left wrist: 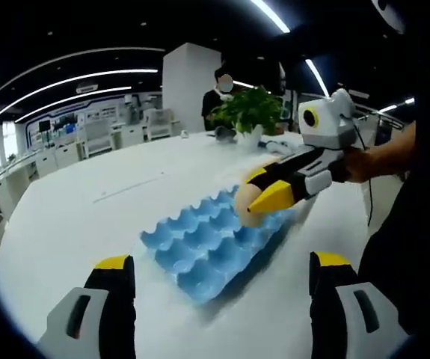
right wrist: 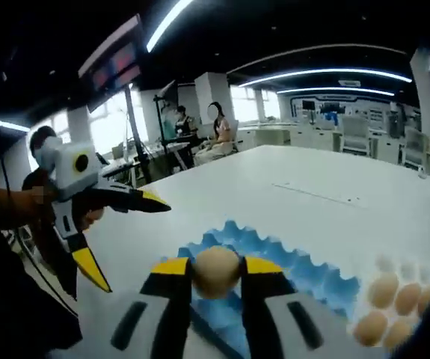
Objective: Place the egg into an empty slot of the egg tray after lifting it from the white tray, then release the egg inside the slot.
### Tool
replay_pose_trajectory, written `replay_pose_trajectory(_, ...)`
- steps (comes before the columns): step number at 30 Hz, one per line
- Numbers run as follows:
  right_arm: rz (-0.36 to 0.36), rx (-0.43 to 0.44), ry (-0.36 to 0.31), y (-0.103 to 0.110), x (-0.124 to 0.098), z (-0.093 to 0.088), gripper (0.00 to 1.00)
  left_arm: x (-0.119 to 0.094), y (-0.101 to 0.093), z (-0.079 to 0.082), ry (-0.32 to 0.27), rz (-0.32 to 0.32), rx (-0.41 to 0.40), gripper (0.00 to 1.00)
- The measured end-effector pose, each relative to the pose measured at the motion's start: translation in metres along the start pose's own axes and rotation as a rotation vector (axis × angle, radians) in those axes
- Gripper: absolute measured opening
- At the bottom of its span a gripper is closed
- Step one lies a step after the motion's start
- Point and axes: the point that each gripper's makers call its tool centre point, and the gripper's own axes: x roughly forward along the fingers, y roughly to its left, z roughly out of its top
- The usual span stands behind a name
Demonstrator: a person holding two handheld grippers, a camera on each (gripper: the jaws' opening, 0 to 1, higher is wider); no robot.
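Left gripper view: the left gripper (left wrist: 222, 280) is open, its jaws wide apart and holding nothing, near the blue egg tray (left wrist: 211, 243) on the white surface (left wrist: 80, 202). At the tray's right edge, the right gripper (left wrist: 263, 196) is clamped on the egg (left wrist: 246, 203), just above the slots. A plant (left wrist: 252, 108) stands at the far side.

Right gripper view: the left gripper (right wrist: 125, 239) hangs at left, jaws spread. In the centre, the right gripper (right wrist: 216, 271) grips the egg (right wrist: 216, 271) between its yellow-tipped jaws, over the egg tray (right wrist: 304, 277). At near right, more eggs (right wrist: 394, 307) lie in the white tray (right wrist: 364, 340); its edges are blurred.
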Motion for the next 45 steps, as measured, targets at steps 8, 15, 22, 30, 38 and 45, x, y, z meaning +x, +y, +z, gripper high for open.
replay_pose_trajectory(8, 0.12, -0.061, 0.035, 0.027, 0.04, -0.001, 0.25, 0.004, 0.004, -0.004, 0.018, -0.01, 0.018, 0.98)
replay_pose_trajectory(15, 0.183, -0.11, 0.067, 0.043, 0.064, -0.012, 0.25, 0.009, 0.007, -0.003, 0.008, -0.013, 0.017, 0.98)
replay_pose_trajectory(22, 0.206, -0.157, 0.091, 0.045, 0.071, -0.019, 0.25, 0.008, 0.012, -0.006, 0.014, -0.015, 0.021, 0.97)
replay_pose_trajectory(30, 0.217, -0.223, 0.106, 0.047, 0.077, -0.025, 0.25, 0.01, 0.009, -0.006, 0.011, -0.025, 0.016, 0.96)
replay_pose_trajectory(38, 0.226, -0.309, 0.134, 0.049, 0.079, -0.036, 0.25, 0.01, 0.007, -0.008, 0.017, -0.03, 0.026, 0.95)
replay_pose_trajectory(45, 0.233, -0.34, 0.134, 0.048, 0.081, -0.037, 0.26, 0.009, 0.008, -0.009, 0.018, -0.024, 0.026, 0.94)
